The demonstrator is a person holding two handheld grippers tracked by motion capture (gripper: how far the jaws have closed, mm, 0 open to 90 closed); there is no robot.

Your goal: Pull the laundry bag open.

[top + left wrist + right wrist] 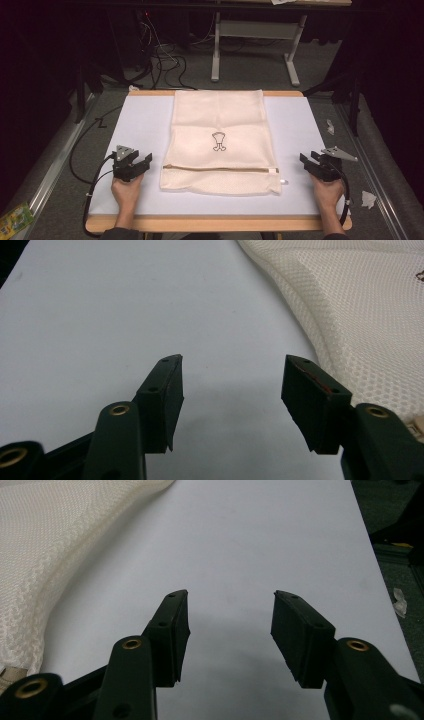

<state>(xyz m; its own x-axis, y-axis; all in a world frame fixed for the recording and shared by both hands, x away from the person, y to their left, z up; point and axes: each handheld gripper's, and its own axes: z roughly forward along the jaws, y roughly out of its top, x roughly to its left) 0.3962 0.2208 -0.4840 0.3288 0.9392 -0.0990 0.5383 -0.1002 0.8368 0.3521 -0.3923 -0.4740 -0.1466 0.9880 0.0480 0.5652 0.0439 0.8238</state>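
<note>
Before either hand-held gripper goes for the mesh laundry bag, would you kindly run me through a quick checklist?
1. Left hand-held gripper jaws open, nothing between them: ok.
2. Right hand-held gripper jaws open, nothing between them: ok.
3. Mesh laundry bag lying flat between the two grippers: ok.
4. Zipper closed along its length: ok, as far as the high view shows.
5. Zipper pull at the bag's right end, within reach: ok.
6. Bag's contents: cannot tell.

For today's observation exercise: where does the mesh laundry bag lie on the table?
In the high view the mesh laundry bag lies flat mid-table on the white mat, between the left tool and right tool, touching neither.
</note>
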